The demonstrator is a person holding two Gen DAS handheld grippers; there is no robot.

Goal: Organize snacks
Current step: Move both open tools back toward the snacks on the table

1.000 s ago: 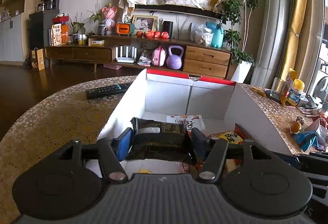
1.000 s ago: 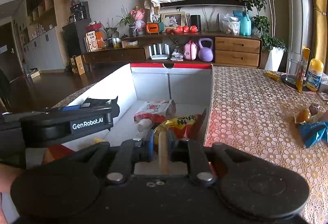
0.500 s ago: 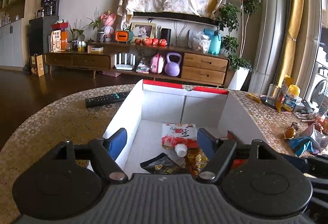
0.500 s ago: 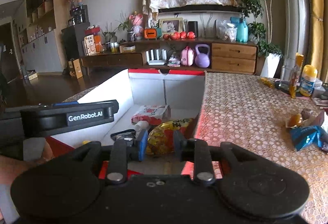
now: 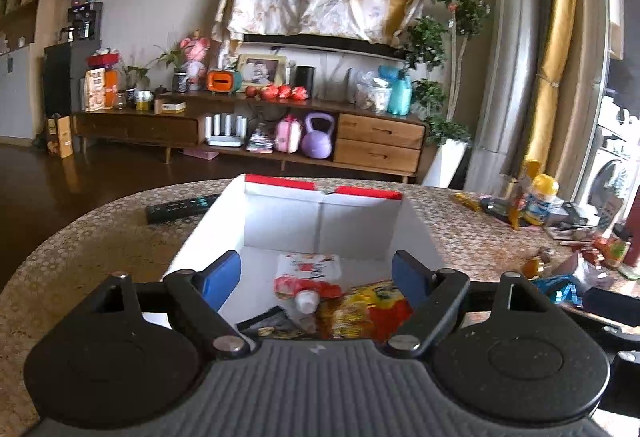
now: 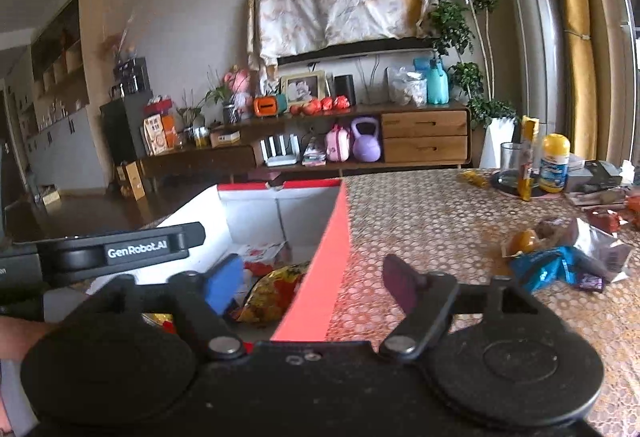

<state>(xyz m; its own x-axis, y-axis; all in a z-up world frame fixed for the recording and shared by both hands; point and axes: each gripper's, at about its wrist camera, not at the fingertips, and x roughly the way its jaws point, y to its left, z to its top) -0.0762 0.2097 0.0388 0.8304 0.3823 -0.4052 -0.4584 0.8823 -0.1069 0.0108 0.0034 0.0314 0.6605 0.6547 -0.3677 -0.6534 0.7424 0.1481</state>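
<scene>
The snacks lie in an open cardboard box (image 5: 280, 233), white inside with red edges, on a round table (image 5: 100, 237) covered in a honeycomb-patterned cloth. On the box floor are a white and red spouted pouch (image 5: 308, 277), a crinkled yellow and red bag (image 5: 372, 309) just beside it, and a dark packet (image 5: 276, 325) nearest the camera, partly hidden, so its shape is hard to judge. The left gripper (image 5: 316, 273) hangs over the near end of the box, tilted down, its jaws opening with nothing between the blue pads. The right gripper (image 6: 316, 279) straddles the red side wall, its jaws opening too, released and gripping nothing. More loose wrappers, including a blue wrapper (image 6: 548, 269), lie well apart on the cloth.
</scene>
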